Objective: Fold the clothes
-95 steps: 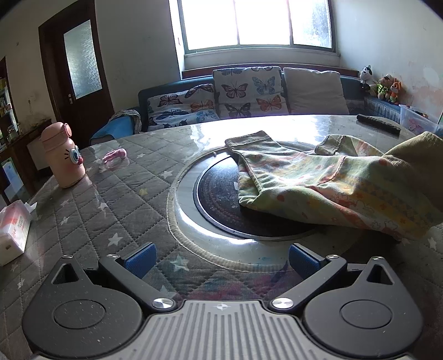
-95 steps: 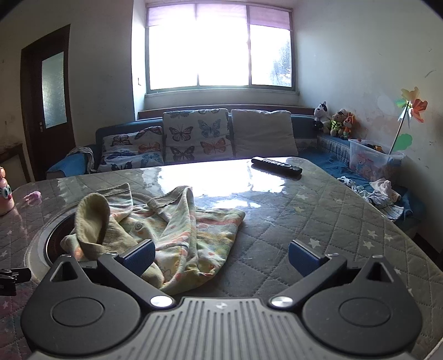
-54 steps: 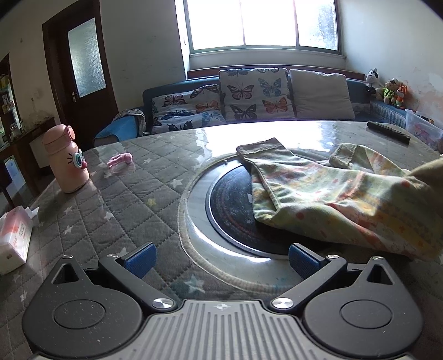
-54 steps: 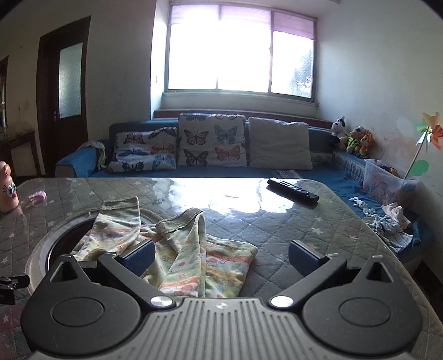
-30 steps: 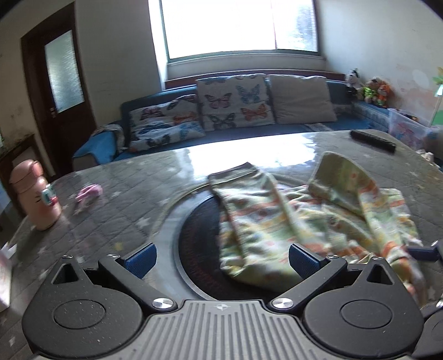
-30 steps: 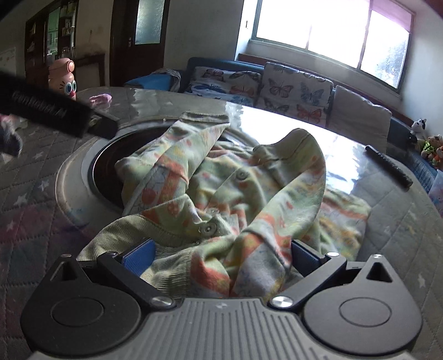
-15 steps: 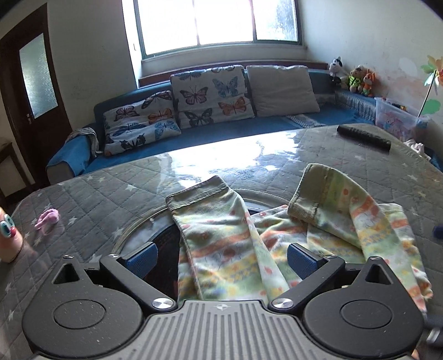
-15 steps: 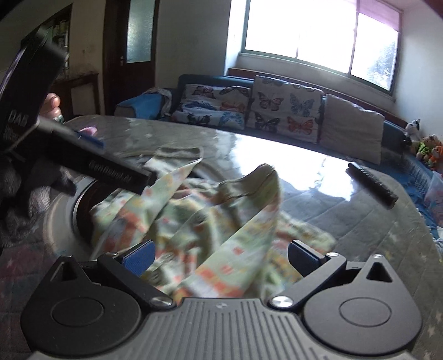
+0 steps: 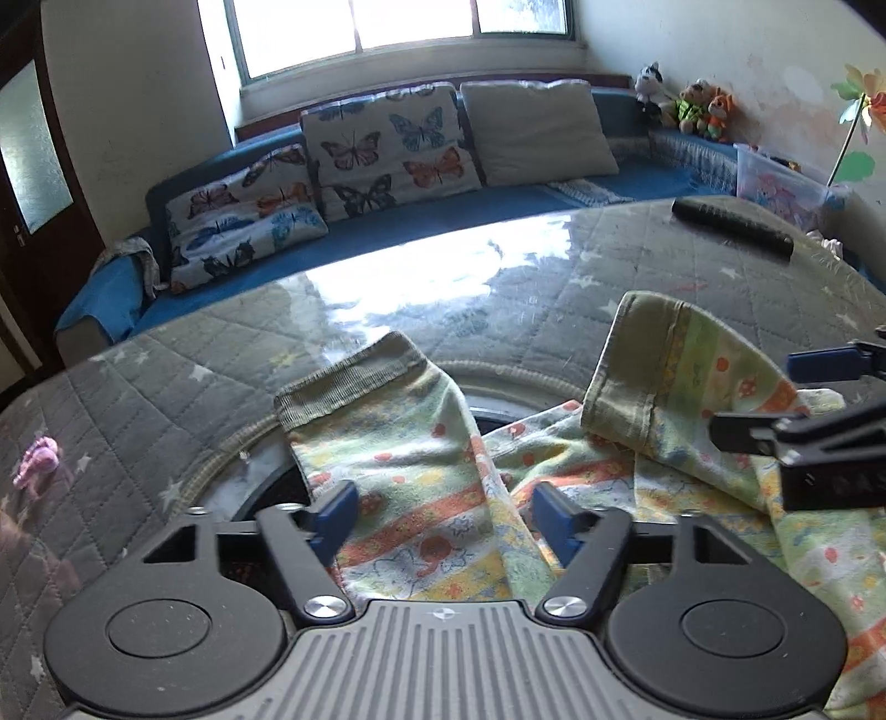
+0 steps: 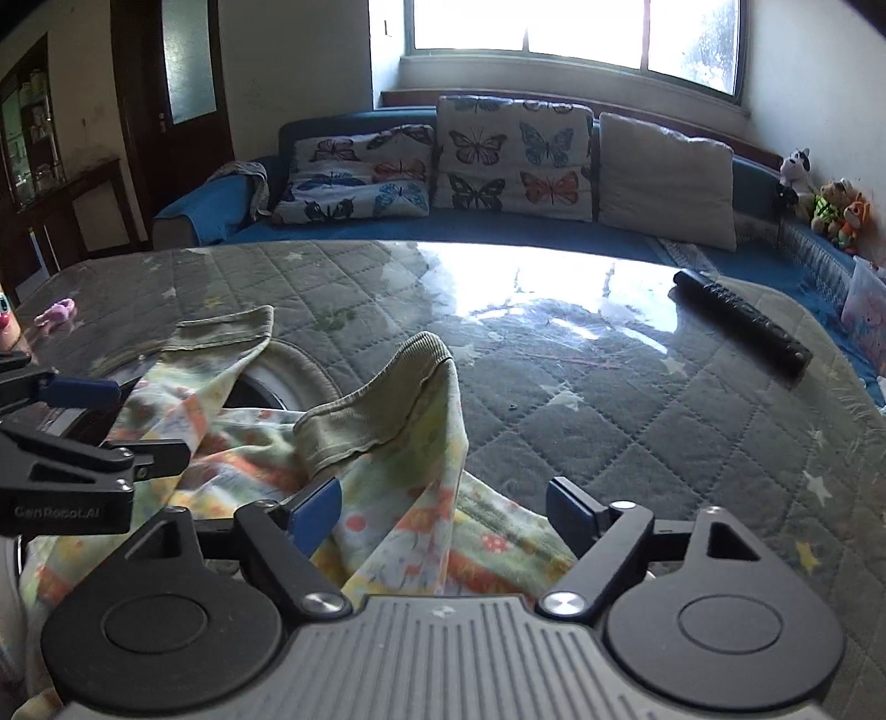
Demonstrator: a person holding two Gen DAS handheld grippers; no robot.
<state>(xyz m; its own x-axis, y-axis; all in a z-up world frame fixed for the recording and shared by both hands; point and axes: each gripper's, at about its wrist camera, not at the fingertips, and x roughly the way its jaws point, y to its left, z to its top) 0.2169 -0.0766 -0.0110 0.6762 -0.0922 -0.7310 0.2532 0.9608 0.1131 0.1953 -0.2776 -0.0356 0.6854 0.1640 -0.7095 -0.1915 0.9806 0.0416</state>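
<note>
You face a bright window [image 10: 576, 27] set in a pale wall; its glare reflects off the glossy quilted table cover [image 10: 637, 399]. Below the sill runs a blue sofa [image 10: 498, 230] carrying butterfly-print cushions [image 10: 512, 158] and a plain beige cushion [image 10: 667, 180]. Stuffed toys [image 10: 833, 210] sit at its right end. At left you have a dark wooden door [image 10: 183, 83] with frosted glass.

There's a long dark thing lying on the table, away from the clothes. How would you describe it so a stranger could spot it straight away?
Start at the round table with its grey quilted, star-patterned cover. Look to its far right edge, toward the sofa corner with the stuffed toys. There lies a remote control, flat and alone: the only slim, black, hard bar on the table, well apart from the soft pastel garment.
</note>
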